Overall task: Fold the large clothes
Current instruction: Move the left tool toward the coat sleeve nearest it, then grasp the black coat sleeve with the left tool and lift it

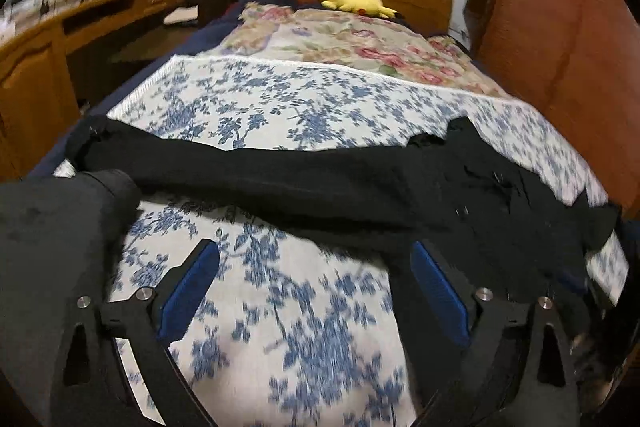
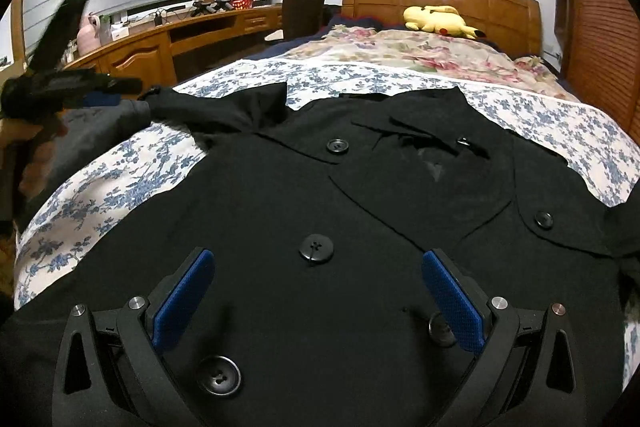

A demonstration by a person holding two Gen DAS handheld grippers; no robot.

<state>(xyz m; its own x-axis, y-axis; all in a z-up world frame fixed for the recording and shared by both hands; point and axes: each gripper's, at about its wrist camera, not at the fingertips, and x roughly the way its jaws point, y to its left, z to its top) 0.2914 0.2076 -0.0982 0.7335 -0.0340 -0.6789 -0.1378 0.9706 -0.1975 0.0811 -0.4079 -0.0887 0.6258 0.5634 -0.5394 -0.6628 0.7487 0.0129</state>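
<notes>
A large black buttoned coat [image 2: 280, 195] lies front up on the blue-flowered bedspread [image 2: 120, 183]. In the right wrist view my right gripper [image 2: 316, 255] hovers open just over the coat's front, one big button [image 2: 316, 247] between its blue pads [image 2: 186, 299]. In the left wrist view one black sleeve [image 1: 280, 179] stretches across the bed. My left gripper [image 1: 313, 251] stands open in front of that sleeve, over bare bedspread, its right finger [image 1: 438, 287] against the black cloth's edge. Neither gripper holds anything.
A grey cloth [image 1: 52, 227] lies at the bed's left edge beside the sleeve end. A hand [image 2: 36, 155] shows at the left of the right wrist view. Further up the bed lie a rose-patterned cover [image 2: 420, 51] and a yellow plush toy [image 2: 436, 19]. A wooden desk [image 2: 160, 43] stands left, a wardrobe [image 1: 560, 27] right.
</notes>
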